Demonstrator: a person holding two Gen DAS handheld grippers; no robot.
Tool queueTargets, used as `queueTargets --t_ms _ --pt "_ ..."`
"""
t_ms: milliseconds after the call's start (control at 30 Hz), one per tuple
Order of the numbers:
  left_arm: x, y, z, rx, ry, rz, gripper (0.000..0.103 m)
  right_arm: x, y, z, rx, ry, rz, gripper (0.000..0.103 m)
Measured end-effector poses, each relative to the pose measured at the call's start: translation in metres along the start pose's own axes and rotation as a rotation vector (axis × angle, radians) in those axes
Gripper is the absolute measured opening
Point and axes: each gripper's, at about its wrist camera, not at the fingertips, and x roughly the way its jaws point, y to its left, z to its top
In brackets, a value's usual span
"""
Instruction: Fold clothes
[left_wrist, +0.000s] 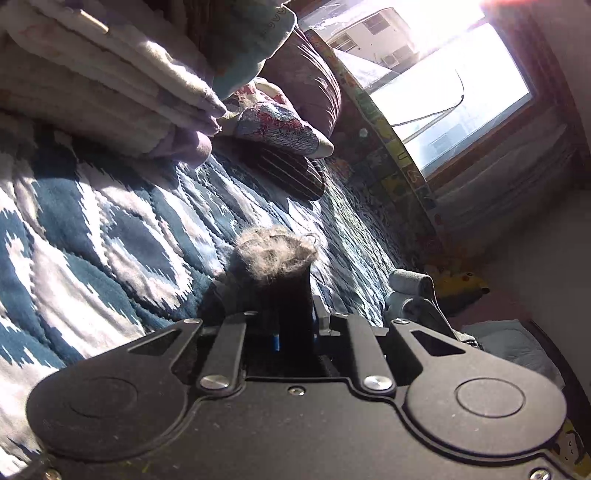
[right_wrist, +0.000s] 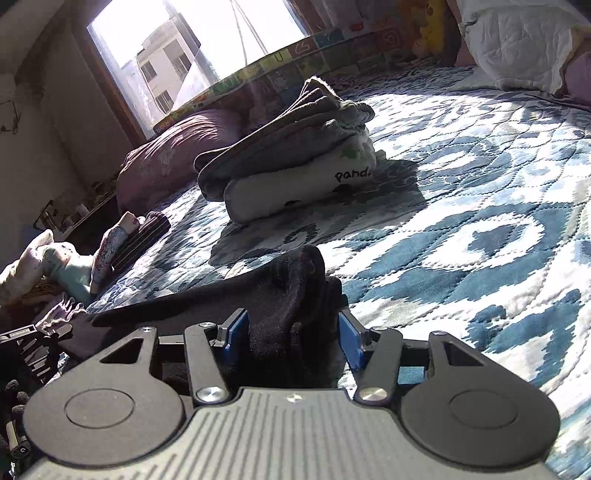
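A black garment (right_wrist: 207, 302) with a fuzzy grey lining (left_wrist: 275, 258) is stretched low over the blue-and-white quilted bed (right_wrist: 461, 229). In the left wrist view my left gripper (left_wrist: 280, 332) is shut on one bunched end of it, and the fingers are mostly hidden by the cloth. My right gripper (right_wrist: 291, 332) has its blue pads (right_wrist: 232, 332) pressed on a thick bunch of the same black cloth. A folded stack (right_wrist: 295, 158) of grey garments on a white "panda" one lies on the bed beyond it.
Folded pale blankets (left_wrist: 110, 74) and small patterned clothes (left_wrist: 280, 125) lie ahead of the left gripper. A purple pillow (right_wrist: 173, 155) and a colourful bed edge (right_wrist: 280, 62) sit under the bright window (right_wrist: 192, 44). A white pillow (right_wrist: 517, 40) is at the far right.
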Motion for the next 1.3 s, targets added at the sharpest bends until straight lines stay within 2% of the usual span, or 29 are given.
queueTargets --t_ms 67,233,333,533,700,900,1067,1300 --pt "-0.004 -0.014 0.0 0.039 -0.018 -0.017 0.011 -0.004 -0.006 0.003 0.035 -0.011 0.028 0.047" --pt "-0.013 -0.058 -0.008 0.19 -0.062 -0.019 0.011 -0.01 -0.021 0.01 0.109 -0.032 0.085 0.047" --pt "-0.014 -0.097 -0.021 0.324 -0.075 -0.026 0.011 -0.013 -0.028 0.015 0.123 -0.042 0.117 0.047" --pt "-0.013 -0.163 -0.069 0.608 -0.085 -0.031 0.011 -0.023 -0.042 0.027 0.171 -0.094 0.163 0.048" --pt "0.002 -0.202 -0.122 0.802 -0.065 -0.014 0.011 -0.029 -0.058 0.031 0.249 -0.129 0.188 0.054" --pt "0.024 -0.234 -0.188 1.016 -0.033 0.006 0.01 -0.031 -0.072 0.031 0.302 -0.137 0.189 0.056" --pt "0.038 -0.246 -0.237 1.156 -0.001 0.022 0.01 -0.034 -0.077 0.033 0.315 -0.139 0.202 0.059" --pt "0.046 -0.257 -0.279 1.29 0.011 0.041 0.01 -0.035 -0.079 0.034 0.311 -0.124 0.206 0.059"
